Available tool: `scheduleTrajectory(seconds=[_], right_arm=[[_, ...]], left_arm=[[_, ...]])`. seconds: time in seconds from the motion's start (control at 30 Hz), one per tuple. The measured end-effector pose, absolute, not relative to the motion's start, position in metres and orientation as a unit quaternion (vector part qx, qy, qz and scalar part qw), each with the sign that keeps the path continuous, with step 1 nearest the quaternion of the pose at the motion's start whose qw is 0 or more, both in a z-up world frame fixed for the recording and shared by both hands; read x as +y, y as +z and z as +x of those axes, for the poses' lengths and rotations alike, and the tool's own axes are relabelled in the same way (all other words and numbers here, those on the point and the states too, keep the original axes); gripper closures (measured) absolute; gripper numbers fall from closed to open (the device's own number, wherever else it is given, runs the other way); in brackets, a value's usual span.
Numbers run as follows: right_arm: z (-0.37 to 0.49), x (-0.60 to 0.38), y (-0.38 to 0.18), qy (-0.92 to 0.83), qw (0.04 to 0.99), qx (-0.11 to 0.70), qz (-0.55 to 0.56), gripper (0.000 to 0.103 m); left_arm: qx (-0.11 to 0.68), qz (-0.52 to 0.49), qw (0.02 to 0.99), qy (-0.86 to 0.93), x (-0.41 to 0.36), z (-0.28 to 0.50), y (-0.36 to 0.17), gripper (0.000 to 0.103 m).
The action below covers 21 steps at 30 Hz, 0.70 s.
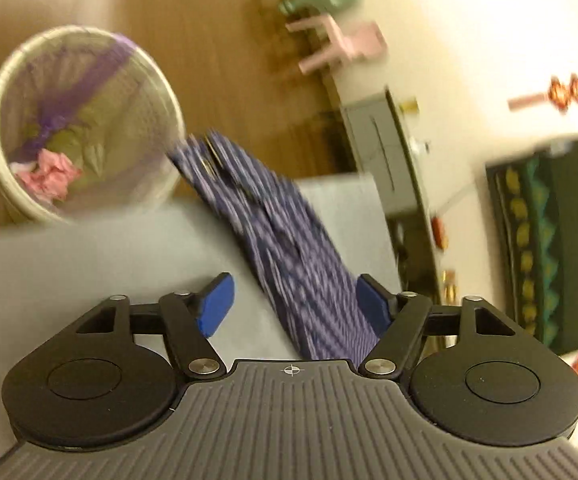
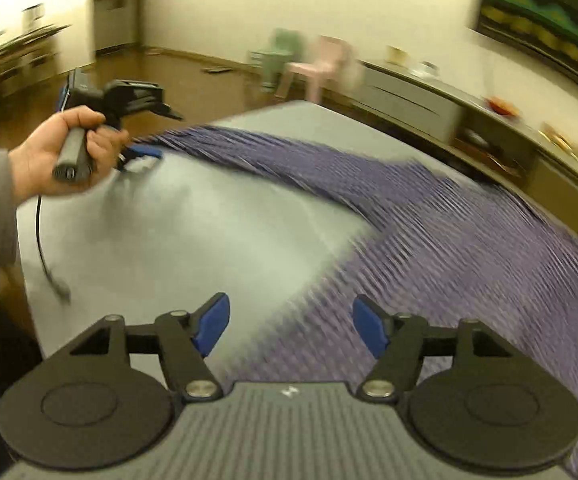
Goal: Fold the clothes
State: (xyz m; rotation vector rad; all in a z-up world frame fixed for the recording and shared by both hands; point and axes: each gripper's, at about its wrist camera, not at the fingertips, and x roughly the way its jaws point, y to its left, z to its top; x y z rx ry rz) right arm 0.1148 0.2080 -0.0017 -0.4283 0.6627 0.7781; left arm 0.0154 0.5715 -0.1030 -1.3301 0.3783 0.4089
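A purple-and-white striped garment (image 2: 469, 240) lies spread over the right half of the grey table (image 2: 209, 232). One long strip of it stretches toward the far left corner. In the left wrist view that strip (image 1: 289, 252) runs from between my fingers out past the table's far edge. My left gripper (image 1: 295, 304) is open, and the cloth lies against its right pad (image 1: 371, 308). A hand holds the left gripper (image 2: 141, 156) at the strip's end. My right gripper (image 2: 291, 322) is open, low over the garment's near edge, gripping nothing. Both views are motion-blurred.
A round white waste bin (image 1: 5, 168) with a purple liner and pink paper stands on the wooden floor beyond the table's corner. Small pink (image 2: 321, 66) and green (image 2: 279, 54) chairs stand by the far wall. A long low sideboard (image 2: 429, 100) runs along the right.
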Motion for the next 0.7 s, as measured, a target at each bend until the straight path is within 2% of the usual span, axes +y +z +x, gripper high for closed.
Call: scheduleTrajectory(seconds=[0.07, 0.17, 0.37, 0.4, 0.47, 0.53, 0.57, 0.6, 0.7], right_arm=[[0.133, 0.28, -0.01, 0.405, 0.836, 0.286, -0.237, 0.025], [0.155, 0.385, -0.032, 0.437, 0.814, 0.248, -0.291, 0.024], [0.195, 0.488, -0.077, 0.458, 0.786, 0.244, -0.335, 0.024], [0.201, 0.504, -0.084, 0.462, 0.781, 0.243, -0.342, 0.021], [0.218, 0.527, -0.092, 0.466, 0.776, 0.257, -0.337, 0.024], [0.238, 0.53, -0.089, 0.484, 0.766, 0.308, -0.29, 0.055], [0.243, 0.528, -0.086, 0.481, 0.766, 0.315, -0.287, 0.088], [0.247, 0.527, -0.084, 0.475, 0.768, 0.318, -0.288, 0.1], [0.255, 0.51, -0.065, 0.461, 0.789, 0.3, -0.273, 0.101]], left_arm=[[0.151, -0.631, 0.737, 0.191, 0.581, 0.0, -0.103, 0.035], [0.135, -0.634, 0.732, 0.209, 0.589, -0.007, -0.102, 0.035], [0.074, -0.622, 0.742, 0.24, 0.613, -0.042, -0.087, 0.037], [0.068, -0.621, 0.745, 0.236, 0.616, -0.044, -0.087, 0.038], [0.068, -0.616, 0.752, 0.226, 0.62, -0.044, -0.087, 0.039], [0.073, -0.608, 0.76, 0.216, 0.622, -0.041, -0.087, 0.039], [0.08, -0.6, 0.767, 0.212, 0.621, -0.037, -0.087, 0.04], [0.086, -0.592, 0.774, 0.207, 0.619, -0.033, -0.087, 0.041], [0.1, -0.566, 0.798, 0.18, 0.606, -0.024, -0.08, 0.041]])
